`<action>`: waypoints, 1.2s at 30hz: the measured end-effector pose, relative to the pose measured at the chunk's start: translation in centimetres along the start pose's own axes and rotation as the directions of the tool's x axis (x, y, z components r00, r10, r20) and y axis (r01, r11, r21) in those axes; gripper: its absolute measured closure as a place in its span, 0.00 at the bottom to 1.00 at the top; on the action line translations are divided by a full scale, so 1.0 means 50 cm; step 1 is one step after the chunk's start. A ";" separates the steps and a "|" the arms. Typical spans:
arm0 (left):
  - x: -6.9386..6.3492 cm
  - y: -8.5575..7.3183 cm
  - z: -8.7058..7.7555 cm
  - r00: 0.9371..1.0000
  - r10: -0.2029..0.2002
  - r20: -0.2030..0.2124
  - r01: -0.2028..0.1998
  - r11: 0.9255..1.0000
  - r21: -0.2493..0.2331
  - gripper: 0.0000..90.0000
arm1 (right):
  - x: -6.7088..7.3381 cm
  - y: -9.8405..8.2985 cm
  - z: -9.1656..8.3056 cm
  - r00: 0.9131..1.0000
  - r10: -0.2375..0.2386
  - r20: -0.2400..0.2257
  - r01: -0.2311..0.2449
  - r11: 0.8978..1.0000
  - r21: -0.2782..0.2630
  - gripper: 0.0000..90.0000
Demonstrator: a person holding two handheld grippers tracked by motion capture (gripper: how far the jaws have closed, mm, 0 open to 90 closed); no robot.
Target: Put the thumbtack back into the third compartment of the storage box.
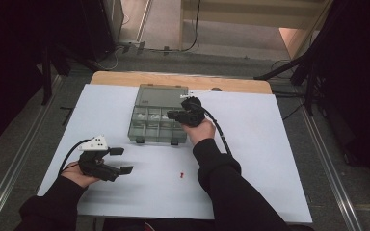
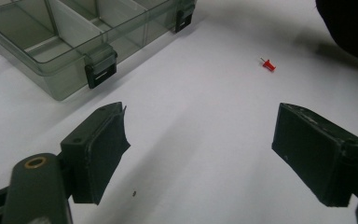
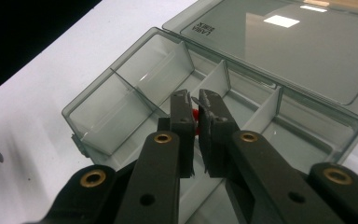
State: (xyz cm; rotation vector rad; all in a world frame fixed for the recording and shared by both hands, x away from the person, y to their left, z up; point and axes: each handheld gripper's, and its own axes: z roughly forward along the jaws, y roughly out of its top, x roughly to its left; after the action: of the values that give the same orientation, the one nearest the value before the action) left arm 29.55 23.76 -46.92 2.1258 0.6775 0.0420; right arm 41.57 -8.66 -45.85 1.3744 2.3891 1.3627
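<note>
A clear grey compartment box (image 1: 157,126) lies open on the white sheet, its lid (image 1: 163,96) folded back flat. My right gripper (image 1: 171,114) hangs over the box's compartments (image 3: 121,102), shut on a small red push pin (image 3: 196,122) pinched between its pads (image 3: 196,100). A second red push pin (image 1: 181,175) lies loose on the sheet in front of the box, also seen past my left jaws (image 2: 268,64). My left gripper (image 1: 123,160) rests low at the front left, open with nothing between its pads (image 2: 200,140). It points toward the loose pin and stays short of it.
A white sheet (image 1: 270,159) covers most of the wooden table (image 1: 125,77). The box's two black latches (image 2: 100,70) face the person. Dark stands and cables (image 1: 294,72) crowd the floor beyond the far edge. A metal rail (image 1: 327,163) runs along the right side.
</note>
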 end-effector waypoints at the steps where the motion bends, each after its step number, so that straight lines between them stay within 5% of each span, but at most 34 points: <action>1: 0.000 0.000 0.000 1.000 -0.001 -0.001 0.001 1.000 0.000 0.17 | 0.000 0.000 0.003 1.000 0.001 -0.001 -0.001 1.000 0.003 0.96; 25: 0.001 -0.001 0.001 1.000 0.000 -0.004 0.000 1.000 0.008 0.17 | -0.009 -0.003 0.062 0.999 -0.006 0.038 0.005 1.000 0.017 0.94; 32: 0.001 0.000 0.000 1.000 -0.002 -0.004 0.002 1.000 0.014 0.17 | -0.008 -0.002 0.054 0.995 -0.076 0.058 0.077 0.997 -0.004 0.65; 36: 0.001 0.000 0.001 1.000 0.001 -0.003 -0.001 1.000 0.016 0.17 | -0.010 0.000 0.045 0.998 -0.063 0.022 0.063 0.998 -0.007 0.58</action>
State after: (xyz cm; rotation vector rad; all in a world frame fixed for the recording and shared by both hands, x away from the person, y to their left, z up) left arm 29.60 23.77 -46.95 2.1417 0.6807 0.0400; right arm 42.86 -7.55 -47.37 1.2935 2.3898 1.3333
